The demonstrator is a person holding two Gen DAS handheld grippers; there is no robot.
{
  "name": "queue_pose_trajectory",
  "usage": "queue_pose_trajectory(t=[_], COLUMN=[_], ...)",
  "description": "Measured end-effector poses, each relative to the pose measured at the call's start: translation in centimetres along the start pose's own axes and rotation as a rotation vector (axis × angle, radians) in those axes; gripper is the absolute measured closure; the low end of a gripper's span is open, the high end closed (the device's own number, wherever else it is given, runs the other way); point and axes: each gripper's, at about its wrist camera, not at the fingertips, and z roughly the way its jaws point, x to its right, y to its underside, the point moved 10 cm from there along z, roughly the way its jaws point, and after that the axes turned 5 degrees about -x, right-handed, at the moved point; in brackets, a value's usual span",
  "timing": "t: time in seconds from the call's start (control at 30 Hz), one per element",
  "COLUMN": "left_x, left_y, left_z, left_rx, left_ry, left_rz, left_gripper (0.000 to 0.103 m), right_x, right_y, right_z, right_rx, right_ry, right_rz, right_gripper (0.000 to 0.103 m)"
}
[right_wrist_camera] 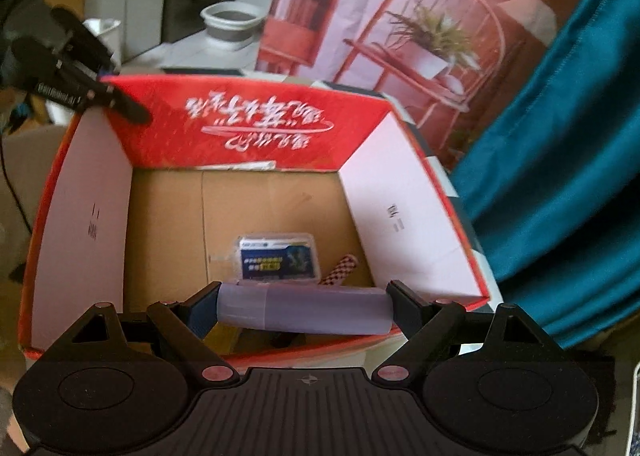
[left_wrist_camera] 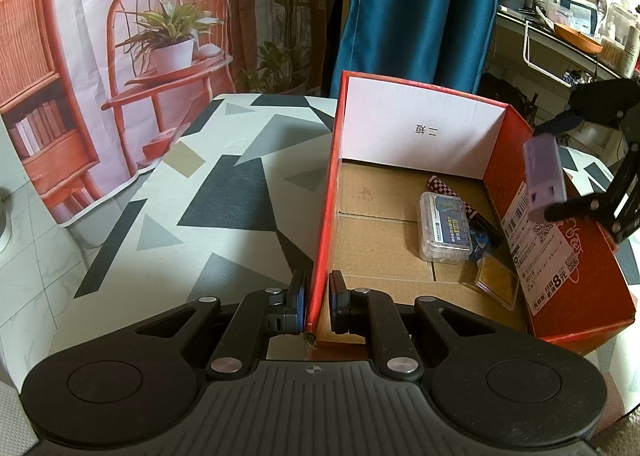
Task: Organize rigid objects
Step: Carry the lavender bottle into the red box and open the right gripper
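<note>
Mia: Gray and black shapes cover the tablecloth (left_wrist_camera: 224,192), and a big red box (left_wrist_camera: 580,280) with no lid sits on it. Behind it hangs a picture cloth of a red chair (left_wrist_camera: 168,36) and a blue curtain (left_wrist_camera: 420,8).

Ben: What do the left tongs (left_wrist_camera: 318,302) do?

Mia: They are pinched together on the box's near wall. One finger is outside it and one finger is inside.

Ben: And the right tongs (right_wrist_camera: 302,312)?

Mia: They are wide apart, but they hold a purple block (right_wrist_camera: 304,314) by its two ends. The block lies sideways between the fingers. It hangs over the box, just past the wall nearest those tongs.

Ben: What lies under it?

Mia: A clear case with a blue label (right_wrist_camera: 278,258) lies on the brown floor of the box, just ahead of the right tongs. A checkered stick (right_wrist_camera: 340,270) lies beside it. From the left tongs I also see a small gold flat case (left_wrist_camera: 494,284), near the far side wall.

Ben: Is the purple block a box or a bottle?

Mia: It looks blurry, so I cannot tell.
</note>
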Motion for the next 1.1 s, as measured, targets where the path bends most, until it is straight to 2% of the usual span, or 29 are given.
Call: queue_pose_trajectory(t=[0.5,0.67,1.1], left_x=[0.1,0.1,0.1], left_y=[0.0,0.0,0.0], left_z=[0.1,0.1,0.1], left_rx=[-0.001,-0.001,-0.002], left_ry=[0.001,0.0,0.001], left_rz=[0.0,0.0,0.004], left_gripper=[0.089,0.089,0.089], right_x=[-0.4,-0.7,-0.8], right_y=[0.6,0.6,0.6], right_z=[1.3,1.5,1.5], right_rx=[-0.092,-0.122,-0.143], right_ry=[-0.017,-0.015,0.002], right_rz=[-0.02,-0.032,-0.043], right_gripper=[0.019,0.015,0.01])
